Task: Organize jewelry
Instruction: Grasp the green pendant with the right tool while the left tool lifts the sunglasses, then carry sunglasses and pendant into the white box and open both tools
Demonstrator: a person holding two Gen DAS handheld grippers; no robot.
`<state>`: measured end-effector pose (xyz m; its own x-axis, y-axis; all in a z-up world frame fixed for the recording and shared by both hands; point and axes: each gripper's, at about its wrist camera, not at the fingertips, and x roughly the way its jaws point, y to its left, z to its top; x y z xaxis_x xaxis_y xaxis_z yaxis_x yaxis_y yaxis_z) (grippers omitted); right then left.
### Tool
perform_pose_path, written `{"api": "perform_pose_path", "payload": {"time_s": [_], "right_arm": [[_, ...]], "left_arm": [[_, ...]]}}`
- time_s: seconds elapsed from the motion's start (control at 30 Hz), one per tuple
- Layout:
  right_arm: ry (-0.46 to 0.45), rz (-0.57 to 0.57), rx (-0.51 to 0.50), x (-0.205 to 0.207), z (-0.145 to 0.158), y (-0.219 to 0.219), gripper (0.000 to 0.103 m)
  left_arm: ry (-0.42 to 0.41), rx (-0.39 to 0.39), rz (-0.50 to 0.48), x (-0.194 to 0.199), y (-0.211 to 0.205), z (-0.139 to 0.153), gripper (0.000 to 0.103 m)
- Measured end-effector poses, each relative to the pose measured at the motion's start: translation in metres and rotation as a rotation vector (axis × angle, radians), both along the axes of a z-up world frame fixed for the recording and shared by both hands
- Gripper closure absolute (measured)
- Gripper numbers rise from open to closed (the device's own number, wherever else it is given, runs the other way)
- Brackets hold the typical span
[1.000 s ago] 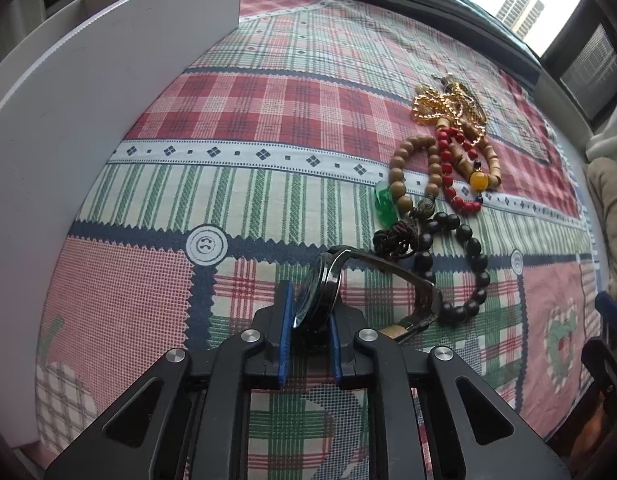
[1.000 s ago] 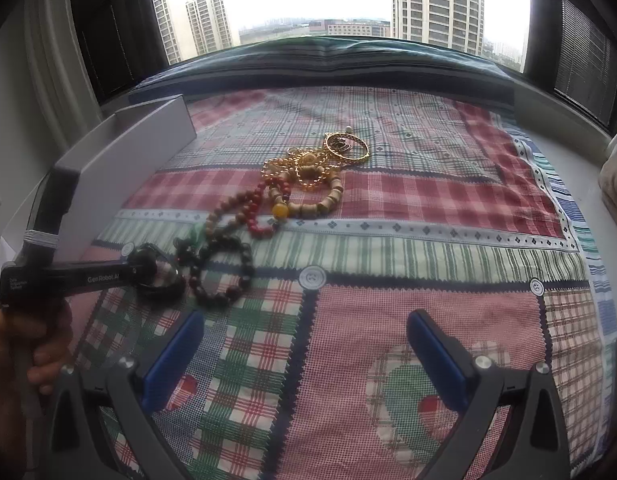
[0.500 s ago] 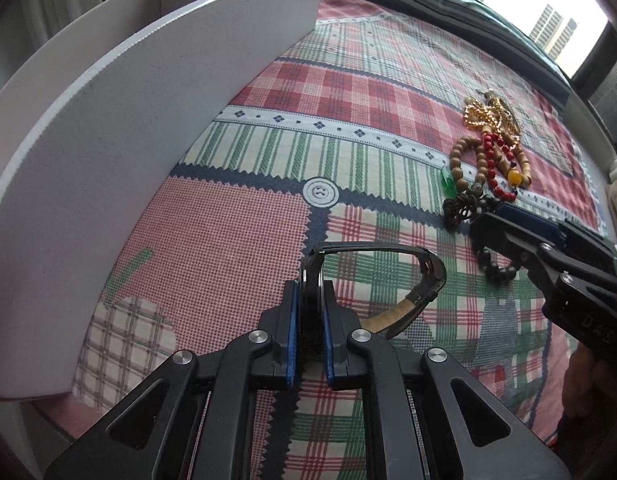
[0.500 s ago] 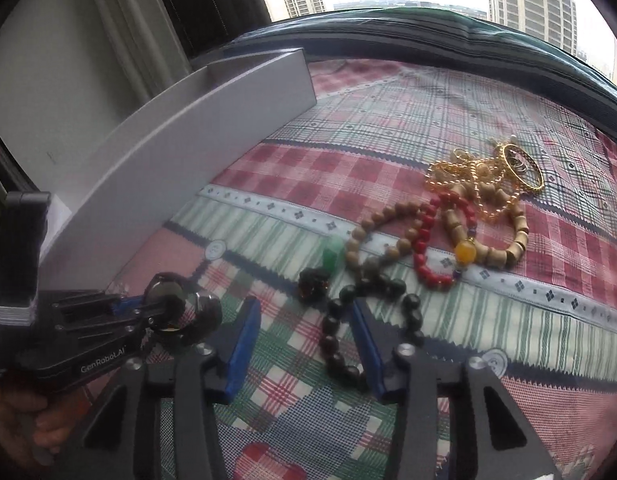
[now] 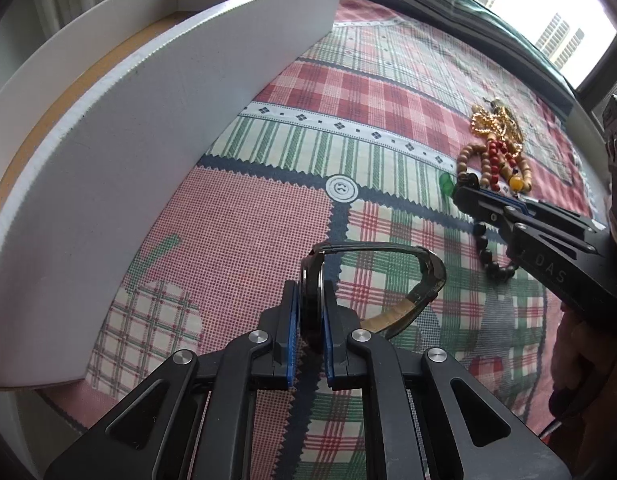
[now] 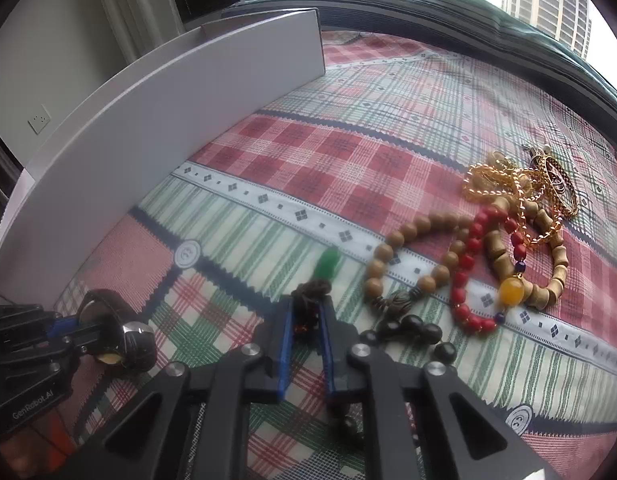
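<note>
**Figure: Second gripper closes on the dark bead bracelet while the watch is carried toward the tray**

Left wrist view: the left gripper (image 5: pixel 310 308) is clamped tight on the case of a wristwatch (image 5: pixel 314 280), whose strap loops out to the right of centre. A second ago the white tray (image 5: pixel 156 128) filled only the upper left corner; now its wall sweeps across the whole left half of the frame, so the watch has been brought close beside it but is not yet over the rim.

Right wrist view: the right gripper (image 6: pixel 304 320) stood wide open over bare quilt (image 6: pixel 292 152) a second ago. Its jaws are now closing, nearly together, on the knotted cord end of the dark bead bracelet (image 6: pixel 408 326), just below centre, with the green pendant (image 6: pixel 327 261) directly above the tips. Whether the pads press firmly on the knot cannot be told. The wooden, red and gold pieces (image 6: pixel 508 220) lie untouched at right.

Judgement: both hands are now engaged, one item near its destination and another being taken; nothing has yet been deposited
</note>
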<state>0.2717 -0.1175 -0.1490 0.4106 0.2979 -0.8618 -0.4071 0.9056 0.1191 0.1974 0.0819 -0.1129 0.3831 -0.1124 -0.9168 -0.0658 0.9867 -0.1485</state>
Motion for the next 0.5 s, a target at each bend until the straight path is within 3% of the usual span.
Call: {"api": "perform_pose_path", "payload": {"time_s": [0.17, 0.33, 0.5], "right_arm": [[-0.046, 0.051, 0.068, -0.011, 0.055, 0.004, 0.094], [-0.108, 0.147, 0.178, -0.019, 0.127, 0.028, 0.094], [-0.157, 0.265, 0.295, -0.017, 0.185, 0.079, 0.094]], "left_arm": [[-0.039, -0.047, 0.020, -0.010, 0.020, 0.057, 0.094], [-0.116, -0.079, 0.112, -0.015, 0.075, 0.122, 0.094], [-0.152, -0.027, 0.233, 0.000, 0.145, 0.149, 0.094]]}}
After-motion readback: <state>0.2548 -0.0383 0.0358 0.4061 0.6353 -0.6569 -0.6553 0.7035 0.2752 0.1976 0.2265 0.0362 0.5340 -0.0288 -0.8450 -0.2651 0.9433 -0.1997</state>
